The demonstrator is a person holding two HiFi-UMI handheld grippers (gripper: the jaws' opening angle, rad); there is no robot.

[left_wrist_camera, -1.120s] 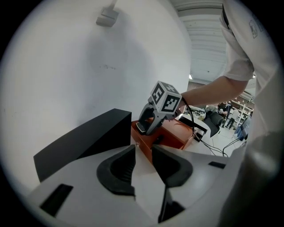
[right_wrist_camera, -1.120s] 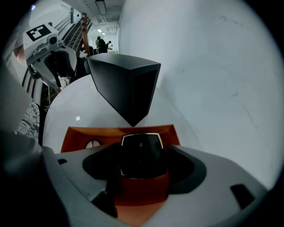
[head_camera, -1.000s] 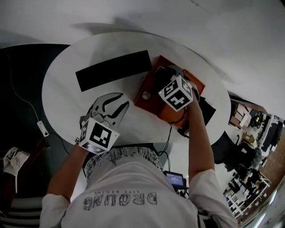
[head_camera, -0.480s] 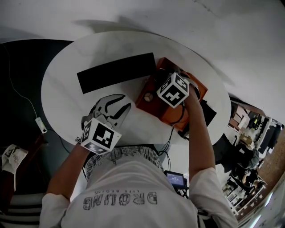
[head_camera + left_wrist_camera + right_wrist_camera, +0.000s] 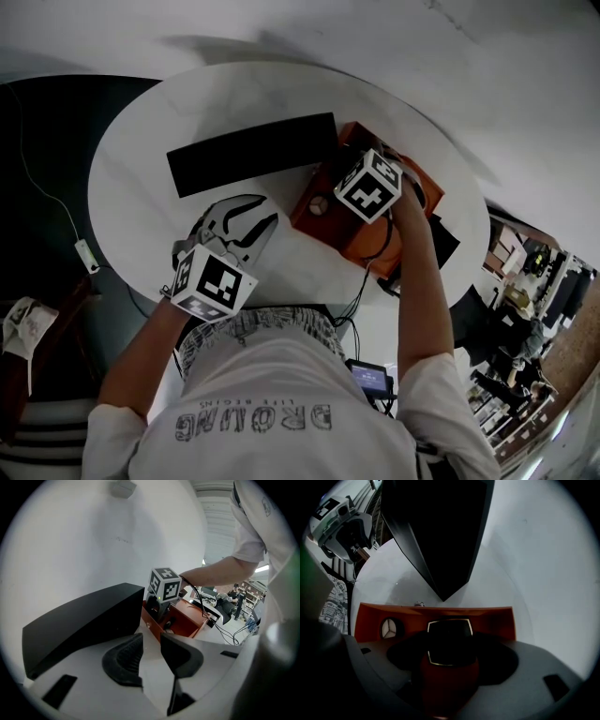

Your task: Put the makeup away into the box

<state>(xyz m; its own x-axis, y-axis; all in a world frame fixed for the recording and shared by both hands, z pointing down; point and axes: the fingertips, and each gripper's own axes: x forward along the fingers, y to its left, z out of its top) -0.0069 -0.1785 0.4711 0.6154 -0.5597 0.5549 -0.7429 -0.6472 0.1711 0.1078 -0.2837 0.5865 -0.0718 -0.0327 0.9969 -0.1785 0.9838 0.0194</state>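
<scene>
Item: one black square compact with a thin gold rim (image 5: 449, 637), the makeup in hand, was held across its sides by the right tongs (image 5: 450, 657), which pointed straight down over the open orange-brown wooden box (image 5: 492, 618). The compact sat low against the box's inner wall, but the views did not show whether it was touching the box floor. Beside it, at the same wall, was one round pale piece with a three-spoke mark (image 5: 390, 629); it could not be told whether this was a fitting or another cosmetic. Just beyond the box, on the round white worktop (image 5: 141, 169), lay one long black rectangular case (image 5: 251, 153), apart from the box's near face. The left tongs (image 5: 151, 649) rested low over the worktop, well apart from the box, with the jaws partly open and nothing between them. Step judged in hand: setting the compact down inside the box. To do it well, the right tongs should stay upright and sink until the compact bears on the box floor. The jaws should then part only enough to free it, clear of the wall and the round piece, so that nothing is knocked. They should lift straight up afterwards. The light box may shift, and the idle left tongs could steady its front.
</scene>
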